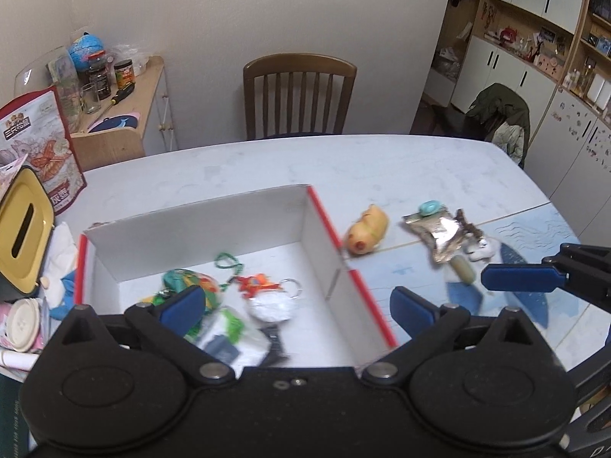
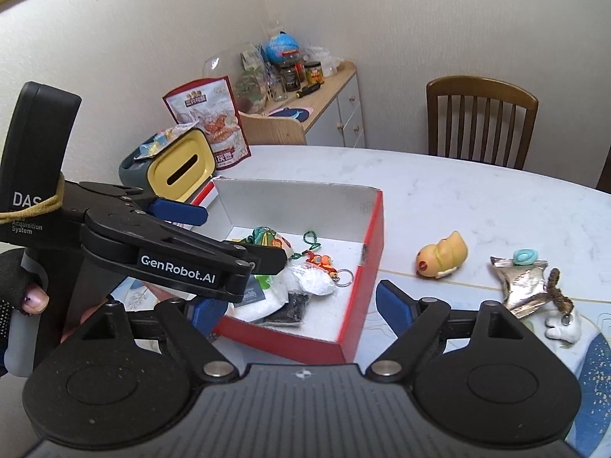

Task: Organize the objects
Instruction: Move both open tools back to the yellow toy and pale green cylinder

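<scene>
Here your left gripper [image 1: 294,301] hovers above the red box [image 1: 366,297], its jaws spread wide with nothing between them. Your right gripper [image 2: 298,305] is just beside it on the right, jaws also parted and empty, touching nothing. Inside the box lie a keychain [image 2: 324,263], a white pouch [image 2: 263,301] and a green-and-orange toy [image 2: 267,238]. On the desk [image 2: 477,198], right of the box, rest a yellow toy [image 2: 445,255] and a crumpled foil wrapper [image 2: 521,282].
</scene>
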Motion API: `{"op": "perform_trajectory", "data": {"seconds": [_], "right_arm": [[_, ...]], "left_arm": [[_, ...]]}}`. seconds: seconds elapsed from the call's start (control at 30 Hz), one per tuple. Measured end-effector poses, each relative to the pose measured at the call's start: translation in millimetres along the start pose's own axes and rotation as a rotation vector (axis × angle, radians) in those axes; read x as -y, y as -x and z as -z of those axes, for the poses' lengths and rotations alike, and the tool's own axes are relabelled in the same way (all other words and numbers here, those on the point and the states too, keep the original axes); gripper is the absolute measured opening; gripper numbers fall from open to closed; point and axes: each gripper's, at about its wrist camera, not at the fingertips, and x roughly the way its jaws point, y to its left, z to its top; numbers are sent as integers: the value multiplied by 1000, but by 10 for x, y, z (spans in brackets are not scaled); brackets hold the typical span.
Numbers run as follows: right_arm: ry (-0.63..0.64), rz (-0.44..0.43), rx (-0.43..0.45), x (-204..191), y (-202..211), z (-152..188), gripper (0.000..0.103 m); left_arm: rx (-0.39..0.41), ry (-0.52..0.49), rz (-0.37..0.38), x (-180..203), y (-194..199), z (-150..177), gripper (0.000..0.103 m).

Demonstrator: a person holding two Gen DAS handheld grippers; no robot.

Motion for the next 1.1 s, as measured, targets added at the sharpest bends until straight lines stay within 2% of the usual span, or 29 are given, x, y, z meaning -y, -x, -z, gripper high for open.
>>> {"op": "perform_trajectory", "data": {"seconds": [0.27, 0.4, 0.6, 0.9, 1.1], "right_arm": [[41, -9, 54, 365, 405, 194, 88], [65, 22, 71, 621, 590, 322, 88], [32, 66, 68, 1114, 785, 482, 88], [8, 101, 21, 1705, 756, 723, 88], [-5, 101, -12, 1990, 621, 833, 88]], "left_arm": [[29, 12, 16, 447, 17, 6, 103], [36, 8, 14, 668, -39, 16, 103], [37, 20, 6, 958, -200, -28, 103], [31, 12, -29, 1414, -663, -139, 103], [31, -17, -74, 1568, -1038, -278, 103]]}}
